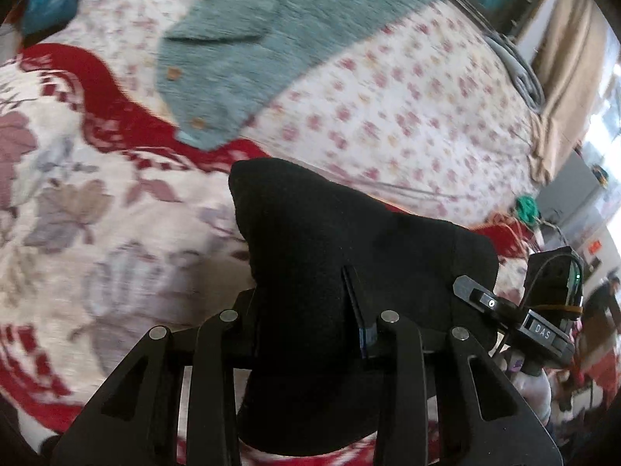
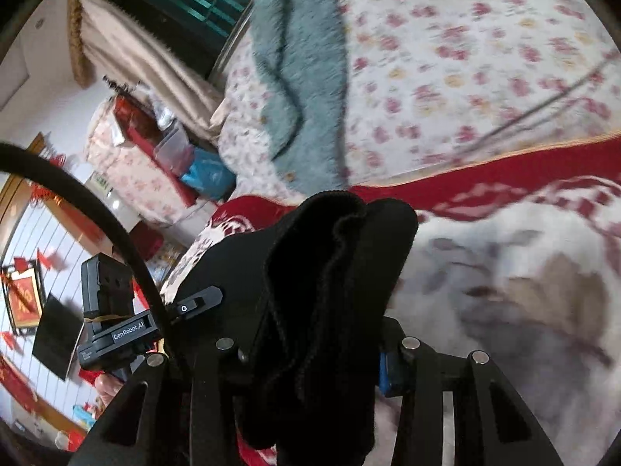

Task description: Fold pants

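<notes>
Left hand-held gripper (image 1: 310, 303): clamped on a bunched fold of black pants (image 1: 333, 233); cloth heaped over and between the fingers, hiding most of both, one thin dark finger (image 1: 354, 303) edge showing through the fabric. Pants raised clear of the bed, a hanging end trailing down between the linkage arms toward the lower edge of the view.

Right hand-held gripper (image 2: 318, 310): likewise clenched on the black pants (image 2: 333, 256); thick rolled edge of the cloth standing up between the fingers, a blue pad (image 2: 384, 372) visible just right of the fabric. Rest of the cloth draped down between the linkage arms.

Other unit in each view: right one (image 1: 543, 310) seen at the right margin of the left wrist view, just beside the cloth; left one (image 2: 116, 310) seen at the left of the right wrist view, close beside the same bundle.

Beneath: red-and-white flowered blanket (image 1: 77, 213), directly under the lifted pants. Beyond it: pale floral sheet (image 1: 407, 108) covering the bed. On that sheet, well apart from the pants: teal fuzzy cardigan (image 1: 264, 39) with brown buttons, laid flat.

Periphery: beige curtain (image 1: 570, 89) past the far side of the bed; blue plastic bag (image 2: 209, 174) beside the bed. Background blurred throughout.
</notes>
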A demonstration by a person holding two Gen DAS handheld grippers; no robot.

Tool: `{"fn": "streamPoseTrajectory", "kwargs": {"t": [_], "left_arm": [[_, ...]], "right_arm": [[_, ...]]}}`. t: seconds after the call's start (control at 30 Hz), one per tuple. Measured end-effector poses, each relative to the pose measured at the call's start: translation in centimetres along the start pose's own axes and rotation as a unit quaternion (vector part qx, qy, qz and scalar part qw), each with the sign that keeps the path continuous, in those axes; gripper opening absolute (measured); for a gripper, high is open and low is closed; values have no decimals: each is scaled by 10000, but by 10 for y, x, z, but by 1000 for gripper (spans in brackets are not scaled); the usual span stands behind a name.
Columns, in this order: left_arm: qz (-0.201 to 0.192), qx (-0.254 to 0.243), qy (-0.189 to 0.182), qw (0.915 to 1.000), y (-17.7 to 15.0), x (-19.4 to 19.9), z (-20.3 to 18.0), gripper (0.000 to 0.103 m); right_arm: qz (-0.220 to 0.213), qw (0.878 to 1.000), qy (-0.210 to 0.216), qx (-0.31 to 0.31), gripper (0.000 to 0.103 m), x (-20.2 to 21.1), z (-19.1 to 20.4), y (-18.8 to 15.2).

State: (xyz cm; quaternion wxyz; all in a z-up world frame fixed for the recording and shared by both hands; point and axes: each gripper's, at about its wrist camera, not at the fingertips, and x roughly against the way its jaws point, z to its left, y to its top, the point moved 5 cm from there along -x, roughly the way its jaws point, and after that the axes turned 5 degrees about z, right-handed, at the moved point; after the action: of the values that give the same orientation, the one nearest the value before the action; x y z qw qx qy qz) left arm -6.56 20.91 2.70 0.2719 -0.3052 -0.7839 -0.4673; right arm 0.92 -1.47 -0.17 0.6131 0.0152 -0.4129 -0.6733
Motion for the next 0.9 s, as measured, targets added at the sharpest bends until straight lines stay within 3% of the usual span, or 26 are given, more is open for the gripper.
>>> {"fn": "streamPoseTrajectory", "kwargs": {"t": [0.17,0.33,0.37,0.43,0.5,0.6,0.73,0.9], "left_arm": [[-103,257,312,9991,2,0,41,32],[99,604,531,9967,-12,-21,76,32],[148,648,668,9955,-17,-28,82,34],[60,714,780,9944,-21,-32,87,49],[-11,718,857,9937,-22,-30,88,58],[55,702,1002,9925,-22,-28,91,66],[-9,638,1278,9897,-22,-19,90,66],[-321,453,1695,9840,-22,4,81,66]], "right_arm": [[313,9994,125,28,41,-55,11,4],[678,9976,46,-89,42,-96,3,-4],[765,9970,-39,-94,43,-103,-2,-8],[887,9953,-316,-243,53,-117,-20,-15],[779,9958,-91,-467,53,-112,-27,-13],[873,9952,-309,-314,54,-107,-21,-10],[808,9950,-581,-4,55,-93,-8,-8],[434,9939,-949,359,55,-68,6,-3]]}}
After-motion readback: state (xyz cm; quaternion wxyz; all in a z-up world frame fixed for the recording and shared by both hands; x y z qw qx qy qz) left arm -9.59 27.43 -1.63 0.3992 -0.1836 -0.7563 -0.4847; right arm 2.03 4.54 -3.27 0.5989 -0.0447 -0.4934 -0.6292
